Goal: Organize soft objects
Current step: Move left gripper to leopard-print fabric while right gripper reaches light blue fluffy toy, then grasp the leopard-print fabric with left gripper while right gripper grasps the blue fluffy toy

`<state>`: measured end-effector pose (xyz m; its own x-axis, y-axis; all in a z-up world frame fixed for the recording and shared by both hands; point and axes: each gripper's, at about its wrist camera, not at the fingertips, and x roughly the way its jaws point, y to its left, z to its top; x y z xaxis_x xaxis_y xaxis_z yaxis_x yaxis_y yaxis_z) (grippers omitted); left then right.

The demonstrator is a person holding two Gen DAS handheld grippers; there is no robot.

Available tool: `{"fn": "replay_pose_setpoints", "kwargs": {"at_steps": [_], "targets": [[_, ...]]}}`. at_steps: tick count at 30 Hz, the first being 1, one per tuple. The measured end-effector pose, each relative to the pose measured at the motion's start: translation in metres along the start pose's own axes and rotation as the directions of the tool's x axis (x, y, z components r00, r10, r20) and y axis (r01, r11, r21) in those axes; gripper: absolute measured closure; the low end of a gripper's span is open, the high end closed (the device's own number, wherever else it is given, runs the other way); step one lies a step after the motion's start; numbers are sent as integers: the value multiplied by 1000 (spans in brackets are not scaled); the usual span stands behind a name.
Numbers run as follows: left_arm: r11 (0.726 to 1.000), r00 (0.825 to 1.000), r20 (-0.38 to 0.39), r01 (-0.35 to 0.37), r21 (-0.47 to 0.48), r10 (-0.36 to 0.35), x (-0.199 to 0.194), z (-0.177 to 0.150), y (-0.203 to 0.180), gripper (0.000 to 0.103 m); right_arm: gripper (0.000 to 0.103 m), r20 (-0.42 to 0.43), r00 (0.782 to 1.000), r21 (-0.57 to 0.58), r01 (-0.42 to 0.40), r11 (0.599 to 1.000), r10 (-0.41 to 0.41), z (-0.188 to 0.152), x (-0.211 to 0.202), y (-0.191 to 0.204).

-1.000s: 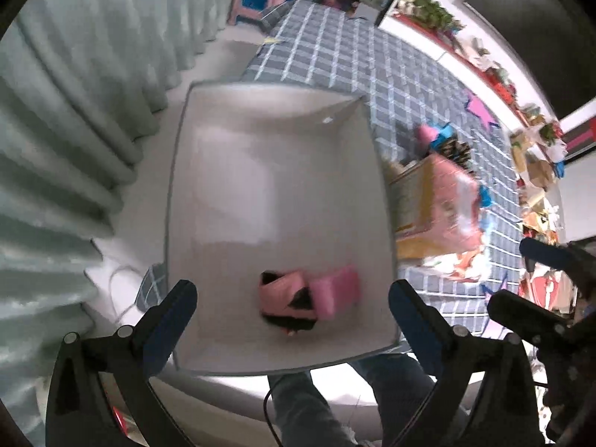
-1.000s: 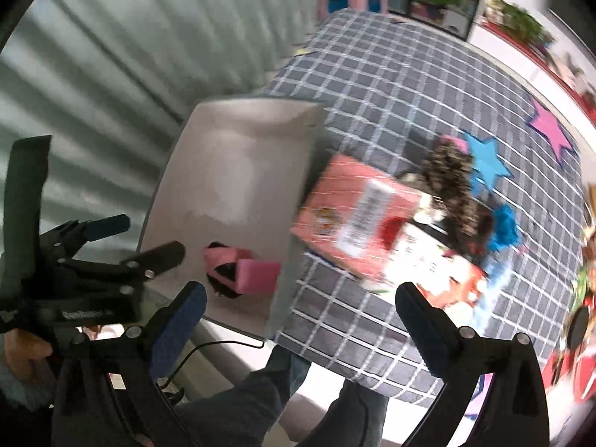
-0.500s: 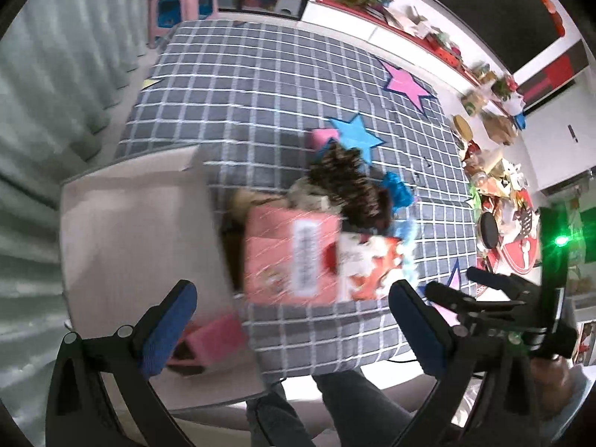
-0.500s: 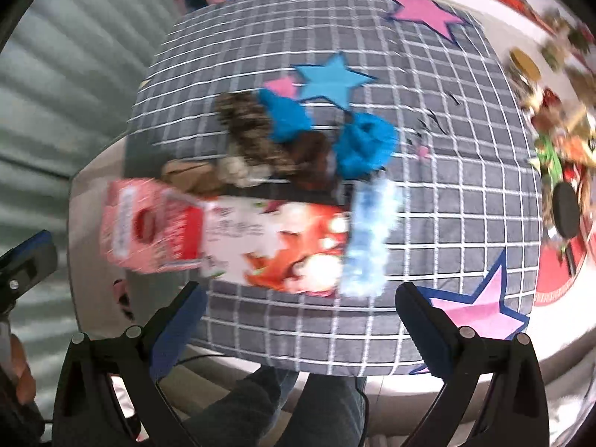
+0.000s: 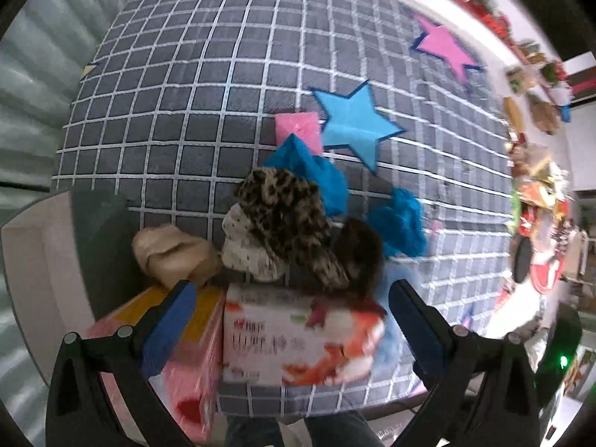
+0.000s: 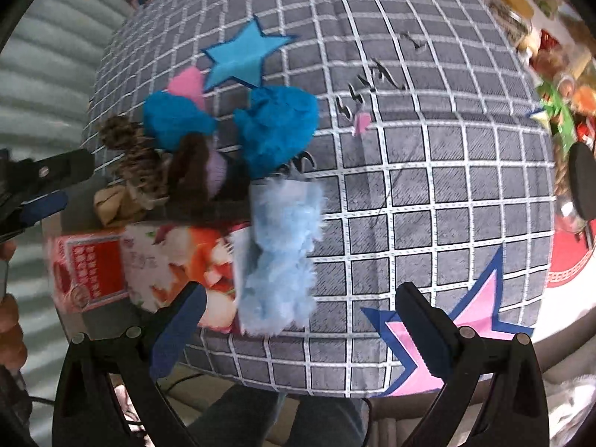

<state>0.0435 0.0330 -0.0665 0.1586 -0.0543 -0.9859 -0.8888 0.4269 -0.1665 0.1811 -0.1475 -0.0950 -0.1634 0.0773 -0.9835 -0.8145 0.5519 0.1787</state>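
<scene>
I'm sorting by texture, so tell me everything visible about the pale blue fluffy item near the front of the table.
The pale blue fluffy item looks like shaggy faux fur or plush, long and crumpled, lying lengthwise toward the table's front edge on the grey grid-patterned cloth. Its left side rests against the end of the white and red printed carton. Its far end meets the bright blue fuzzy bundle. Neither gripper touches it; the open right gripper is just in front of it.

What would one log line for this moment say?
left tongs: open, empty | right tongs: open, empty | fluffy light-blue cloth: on checked grey tablecloth, beside boxes
</scene>
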Motion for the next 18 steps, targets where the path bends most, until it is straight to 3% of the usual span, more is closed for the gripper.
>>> {"fn": "replay_pose_setpoints", "kwargs": {"at_steps": [6, 10, 18], "targets": [[996, 995, -65, -74, -50, 71, 32, 17, 2, 0, 1, -69, 994, 123, -70, 990, 79, 17, 35, -19], [991, 990, -110, -98, -91, 88, 48, 22, 7, 0, 1, -104, 979, 264, -145, 953, 178, 27, 61, -34], [989, 982, -164, -111, -99, 93, 79, 29, 8, 6, 2, -156, 962, 350, -157, 923, 223, 27, 87, -47]]}}
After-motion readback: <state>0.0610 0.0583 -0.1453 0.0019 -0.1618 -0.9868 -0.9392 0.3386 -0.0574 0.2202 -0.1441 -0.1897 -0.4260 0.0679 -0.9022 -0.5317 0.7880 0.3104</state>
